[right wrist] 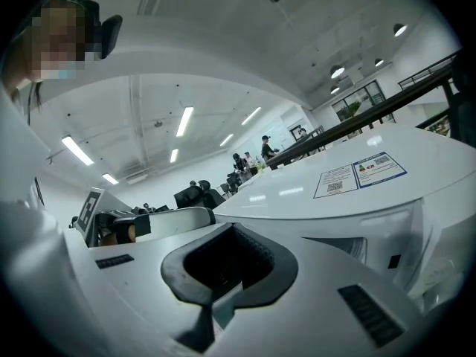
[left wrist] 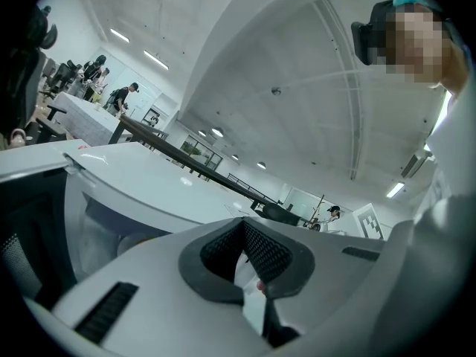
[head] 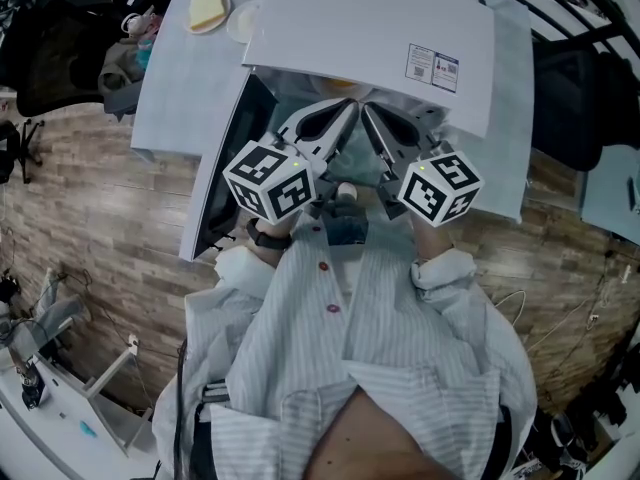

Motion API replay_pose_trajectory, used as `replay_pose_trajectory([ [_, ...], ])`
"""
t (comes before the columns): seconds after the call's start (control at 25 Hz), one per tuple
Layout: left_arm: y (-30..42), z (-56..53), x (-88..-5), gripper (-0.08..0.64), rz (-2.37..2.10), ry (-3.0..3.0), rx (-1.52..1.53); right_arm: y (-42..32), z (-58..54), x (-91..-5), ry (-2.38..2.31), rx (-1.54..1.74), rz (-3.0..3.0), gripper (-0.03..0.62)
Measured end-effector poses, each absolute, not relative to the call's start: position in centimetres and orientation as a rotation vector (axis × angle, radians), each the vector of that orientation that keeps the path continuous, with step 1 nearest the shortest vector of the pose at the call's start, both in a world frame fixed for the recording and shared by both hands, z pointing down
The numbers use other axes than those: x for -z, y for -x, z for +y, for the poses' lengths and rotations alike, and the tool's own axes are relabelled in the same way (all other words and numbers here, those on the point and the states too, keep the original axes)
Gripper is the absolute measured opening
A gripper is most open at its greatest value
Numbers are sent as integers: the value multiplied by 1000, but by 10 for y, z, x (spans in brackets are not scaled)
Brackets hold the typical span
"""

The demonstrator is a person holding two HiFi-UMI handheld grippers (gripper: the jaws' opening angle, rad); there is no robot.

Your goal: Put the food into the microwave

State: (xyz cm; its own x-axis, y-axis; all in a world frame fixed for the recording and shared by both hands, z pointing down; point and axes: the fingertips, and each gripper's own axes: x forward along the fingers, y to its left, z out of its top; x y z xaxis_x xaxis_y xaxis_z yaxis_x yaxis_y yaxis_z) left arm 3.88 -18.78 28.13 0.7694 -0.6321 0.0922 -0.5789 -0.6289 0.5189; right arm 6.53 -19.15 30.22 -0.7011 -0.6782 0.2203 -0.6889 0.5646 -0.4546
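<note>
Left gripper [head: 340, 114] and right gripper [head: 376, 118], both closed and empty.
They hide the microwave's [head: 370, 28] cavity; food [head: 206, 8] far left on white table [head: 175, 78], plank floor [head: 100, 198].

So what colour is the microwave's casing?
White; the microwave shows best in the head view.

One microwave [head: 370, 38] stands on one counter [head: 180, 78] at twelve o'clock. At eleven o'clock are two plates, a first plate [head: 192, 24] bearing one piece of food [head: 206, 6] and a second plate [head: 243, 20]. Two grippers show: the left hand-held gripper [head: 343, 111] and the right hand-held gripper [head: 372, 116].
</note>
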Motion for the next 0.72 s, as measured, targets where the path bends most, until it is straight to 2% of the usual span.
replay_pose_trajectory([
  [0.72,-33,-192,-282,8,-946,-2414,144,-72,-198,-309,-1216,-863,-2761,32],
])
